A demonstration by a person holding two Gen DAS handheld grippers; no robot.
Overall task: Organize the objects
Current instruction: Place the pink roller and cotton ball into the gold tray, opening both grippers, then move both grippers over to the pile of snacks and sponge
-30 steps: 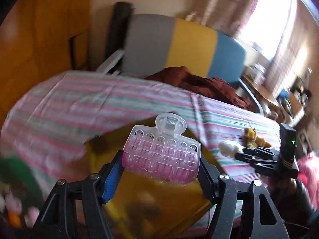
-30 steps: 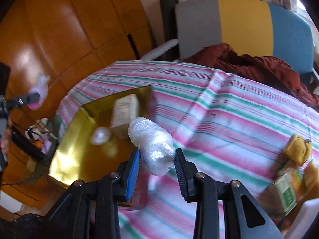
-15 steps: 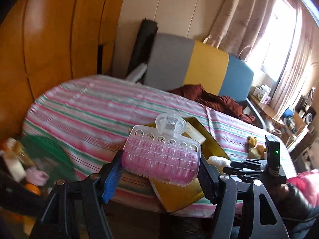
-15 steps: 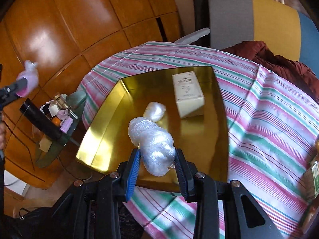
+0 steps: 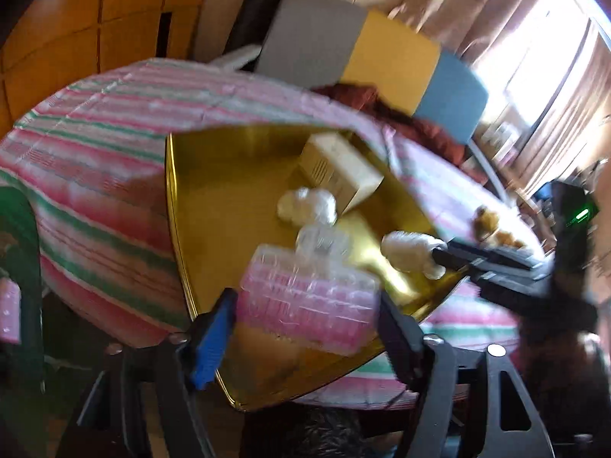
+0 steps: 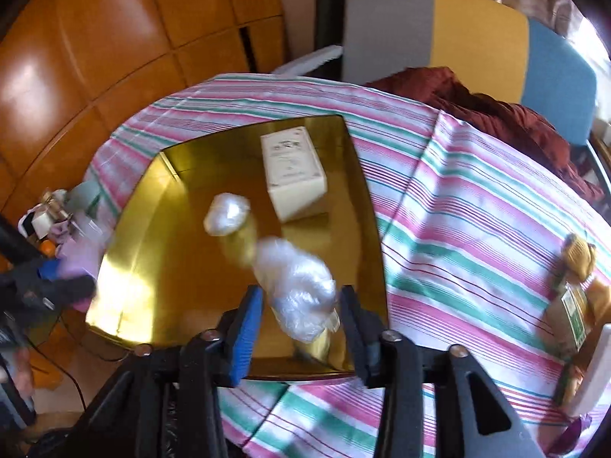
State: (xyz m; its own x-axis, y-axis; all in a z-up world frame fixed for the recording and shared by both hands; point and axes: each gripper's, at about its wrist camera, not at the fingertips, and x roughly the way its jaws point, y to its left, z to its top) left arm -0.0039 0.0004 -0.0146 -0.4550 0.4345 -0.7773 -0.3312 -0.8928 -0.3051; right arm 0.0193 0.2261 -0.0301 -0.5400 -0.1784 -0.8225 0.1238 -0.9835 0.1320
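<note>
My table (image 6: 477, 229) wears a pink, green and white striped cloth, and a shiny gold tray (image 6: 160, 236) sits at its left side in the right wrist view. Behind it, across the top of the frame, stands a grey, yellow and blue chair (image 6: 473, 34) with a dark red garment (image 6: 496, 110) heaped in front, and orange wood panelling (image 6: 95, 38) fills the upper left. In the tray lie a cream box (image 6: 292, 164) and, just beside it, a small plastic-wrapped ball (image 6: 227, 213).

My right tool (image 6: 301, 313) has just been opening; a second ago it clamped the clear plastic-wrapped bundle (image 6: 298, 286), and now the bundle sits blurred between its spread fingers with gaps showing on both sides, over the tray's near edge.

My left tool (image 5: 305, 328) has just been opening too. The pink hair clip (image 5: 309, 301), gripped firmly before, sits between its fingers at lower centre of the left wrist view, over the tray's near corner; blur keeps me from telling whether the pads touch it. That view now looks down into the tray rather than across the room.
</note>
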